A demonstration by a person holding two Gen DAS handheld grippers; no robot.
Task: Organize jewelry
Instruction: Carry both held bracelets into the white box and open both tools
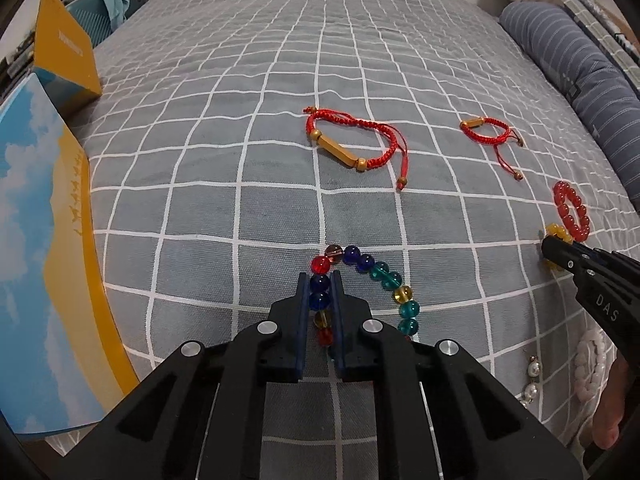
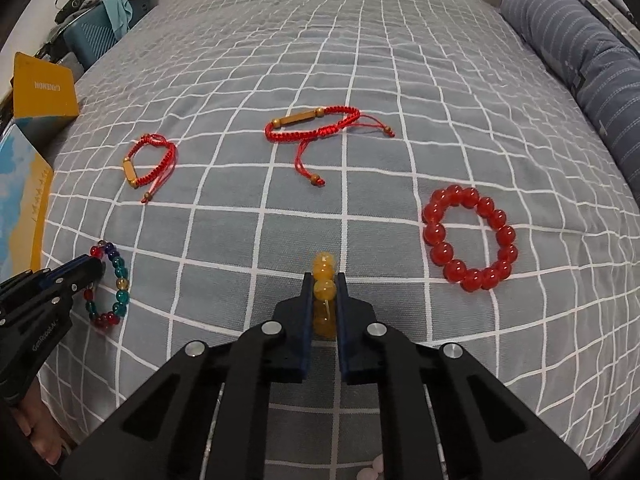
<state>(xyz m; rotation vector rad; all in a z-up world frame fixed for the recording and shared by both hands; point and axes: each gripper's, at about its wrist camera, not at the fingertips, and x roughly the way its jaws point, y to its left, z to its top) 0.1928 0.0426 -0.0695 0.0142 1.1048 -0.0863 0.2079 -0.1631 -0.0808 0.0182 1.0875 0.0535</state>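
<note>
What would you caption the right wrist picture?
Right tongs shut on a yellow bead bracelet, a red bead bracelet lying beside them on the grey checked bedspread.

Count on bed (image 2: pixel 360 60): red cord bracelets x2 (image 2: pixel 316 126) (image 2: pixel 149 166). Bead bracelets x3: 1 red (image 2: pixel 470 238), 1 yellow (image 2: pixel 324 288), 1 multicolour (image 1: pixel 380 276). Pale pink bead bracelet x1 (image 1: pixel 592 364); pearl strand x1 (image 1: pixel 531 380), partly hidden. Yellow boxes x2 (image 1: pixel 64 44) (image 1: pixel 52 264).

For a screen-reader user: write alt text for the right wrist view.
The right claw is shut on a yellow bead bracelet on a grey checked bedspread. A red bead bracelet lies to its right, two red cord bracelets beyond, and at left the left claw grips a multicoloured bead bracelet.
</note>
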